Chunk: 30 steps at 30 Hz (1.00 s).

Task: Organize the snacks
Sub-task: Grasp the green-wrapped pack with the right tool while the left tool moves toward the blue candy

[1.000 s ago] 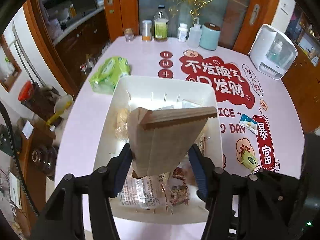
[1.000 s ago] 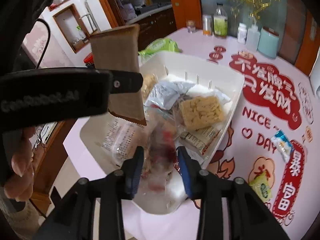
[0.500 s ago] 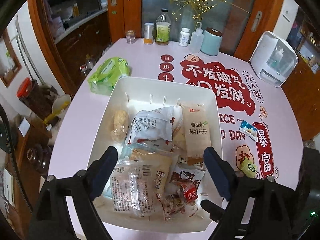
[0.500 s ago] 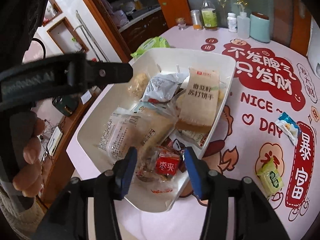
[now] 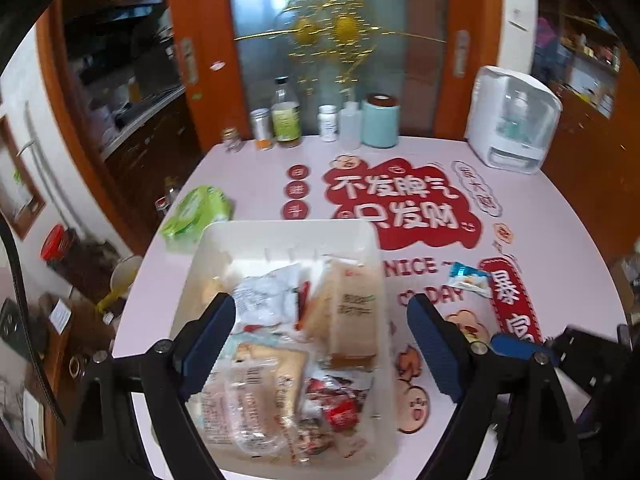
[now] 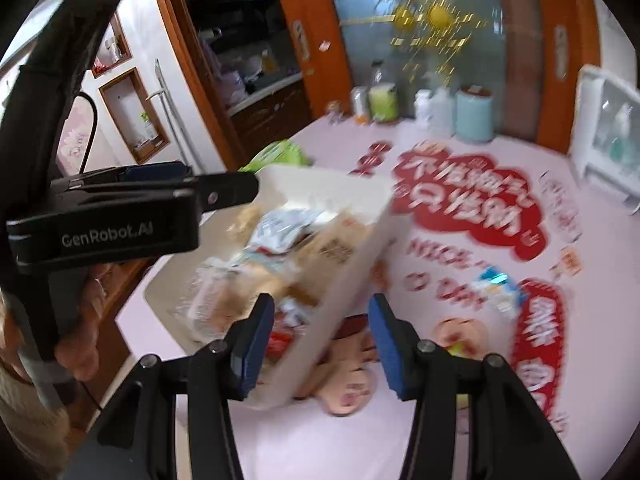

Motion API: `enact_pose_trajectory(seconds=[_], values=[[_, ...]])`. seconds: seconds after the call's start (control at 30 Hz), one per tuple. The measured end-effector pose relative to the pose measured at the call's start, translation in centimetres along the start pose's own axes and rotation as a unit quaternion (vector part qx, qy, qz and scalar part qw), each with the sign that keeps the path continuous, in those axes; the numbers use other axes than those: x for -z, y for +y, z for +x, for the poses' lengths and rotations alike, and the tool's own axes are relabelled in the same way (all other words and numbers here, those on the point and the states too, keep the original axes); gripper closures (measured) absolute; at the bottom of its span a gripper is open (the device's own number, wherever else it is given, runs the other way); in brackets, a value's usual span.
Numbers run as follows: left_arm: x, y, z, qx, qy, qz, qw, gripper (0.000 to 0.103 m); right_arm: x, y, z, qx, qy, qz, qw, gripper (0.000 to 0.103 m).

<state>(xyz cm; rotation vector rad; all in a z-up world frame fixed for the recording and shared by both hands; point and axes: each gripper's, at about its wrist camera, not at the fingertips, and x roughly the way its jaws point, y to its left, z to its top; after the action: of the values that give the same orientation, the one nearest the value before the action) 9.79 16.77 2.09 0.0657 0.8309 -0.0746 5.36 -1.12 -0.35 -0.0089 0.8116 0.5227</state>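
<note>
A white bin (image 5: 280,232) on the pink table holds several snack packs, among them a tan cracker pack (image 5: 354,312) and a red-wrapped snack (image 5: 340,412). My left gripper (image 5: 320,344) is open and empty above the bin's near half. My right gripper (image 6: 320,344) is open and empty over the bin's right rim (image 6: 360,264). A blue-and-white snack packet (image 5: 468,278) lies loose on the table right of the bin; it also shows in the right wrist view (image 6: 498,290). A yellow-green packet (image 6: 460,350) lies partly hidden behind my right finger.
A green pack of wipes (image 5: 200,212) lies left of the bin's far corner. Bottles and a teal canister (image 5: 380,120) stand along the table's far edge, with a white appliance (image 5: 514,120) at the far right. The left gripper body (image 6: 120,216) shows in the right wrist view.
My left gripper opened and dropped the tan cracker pack into the bin. My right gripper opened wider and swung right, from above the bin to its right rim.
</note>
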Motion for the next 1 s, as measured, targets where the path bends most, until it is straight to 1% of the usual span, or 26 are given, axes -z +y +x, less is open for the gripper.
enact_pose_trajectory(seconds=[0.1,0.23,0.3,0.37,0.43,0.5,0.57,0.7,0.77,0.87,1.0], values=[[-0.8,-2.7,0.1,0.027,0.003,0.022,0.9994,0.016,0.4,-2.6,-1.6,0.023,-0.015,-0.007,1.0,0.053],[-1.9,-5.8,1.2,0.063,0.018,0.05,0.9966,0.015,0.8,-5.8,-2.7,0.059,-0.017,-0.017,0.998,0.053],[-2.3,-7.2,2.3,0.077,0.025,0.062,0.9948,0.015,1.3,-7.0,-2.8,0.083,-0.007,-0.034,0.996,0.053],[-2.4,-8.5,3.1,0.079,0.029,0.074,0.9937,0.015,2.1,-7.9,-2.4,0.109,0.006,-0.055,0.993,0.053],[-2.2,-9.7,4.0,0.084,0.032,0.089,0.992,0.015,3.1,-8.3,-1.5,0.118,0.02,-0.085,0.989,0.053],[-2.0,-10.7,4.9,0.087,0.036,0.102,0.9903,0.015,4.2,-8.7,-0.4,0.116,0.04,-0.109,0.987,0.053],[-1.6,-11.8,6.1,0.089,0.042,0.119,0.988,0.015,5.4,-9.3,1.4,0.098,0.065,-0.121,0.986,0.053],[-0.9,-12.9,8.5,0.087,0.064,0.144,0.9838,0.015,7.3,-9.8,4.5,0.081,0.094,-0.142,0.982,0.053],[-0.4,-13.1,9.7,0.08,0.08,0.154,0.9816,0.015,8.0,-10.1,6.0,0.072,0.11,-0.139,0.981,0.053],[0.3,-13.0,11.1,0.076,0.102,0.168,0.9775,0.015,8.3,-10.8,7.9,0.046,0.129,-0.121,0.983,0.053],[0.9,-12.7,11.7,0.067,0.117,0.186,0.9732,0.015,8.6,-11.2,9.8,0.022,0.149,-0.116,0.982,0.053]])
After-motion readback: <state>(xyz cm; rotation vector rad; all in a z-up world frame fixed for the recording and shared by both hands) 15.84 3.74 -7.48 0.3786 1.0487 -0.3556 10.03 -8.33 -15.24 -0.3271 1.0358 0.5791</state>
